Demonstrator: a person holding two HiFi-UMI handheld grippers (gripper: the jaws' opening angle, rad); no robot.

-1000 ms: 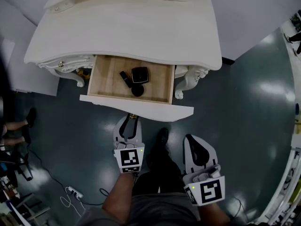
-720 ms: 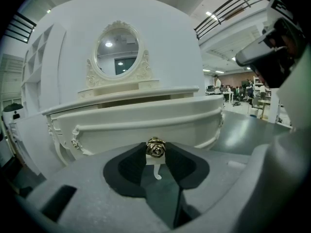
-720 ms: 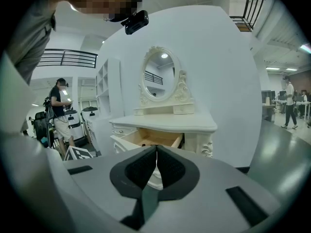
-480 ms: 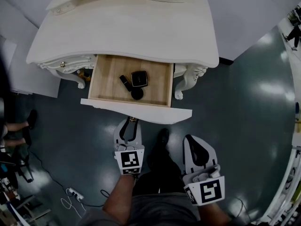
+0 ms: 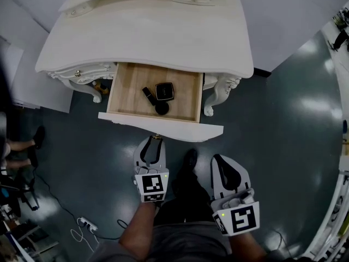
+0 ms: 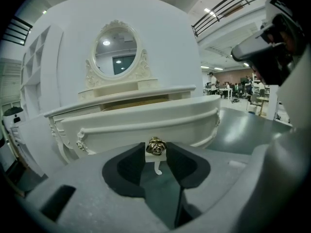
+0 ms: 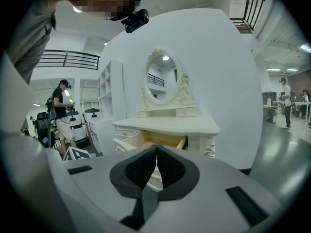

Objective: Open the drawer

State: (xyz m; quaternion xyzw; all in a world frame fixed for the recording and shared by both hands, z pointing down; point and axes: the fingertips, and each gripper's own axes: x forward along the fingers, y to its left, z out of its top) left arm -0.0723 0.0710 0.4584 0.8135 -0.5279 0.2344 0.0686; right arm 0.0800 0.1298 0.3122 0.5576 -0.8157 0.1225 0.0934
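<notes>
Around drawer front edge, wide floor.

Bare wooden drawer, glossy floor

Head view: from overhead, facing steeply down, well back from the table, taking in the open drawer, the left hand-held gripper and the right hand-held gripper. Left gripper view: low, looking along its own jaws, close up against the drawer's front. Right gripper view: farther off, facing the table from right of the drawer. Shared by all three: table top and drawer. Shared by both gripper views: the mirror.
</notes>
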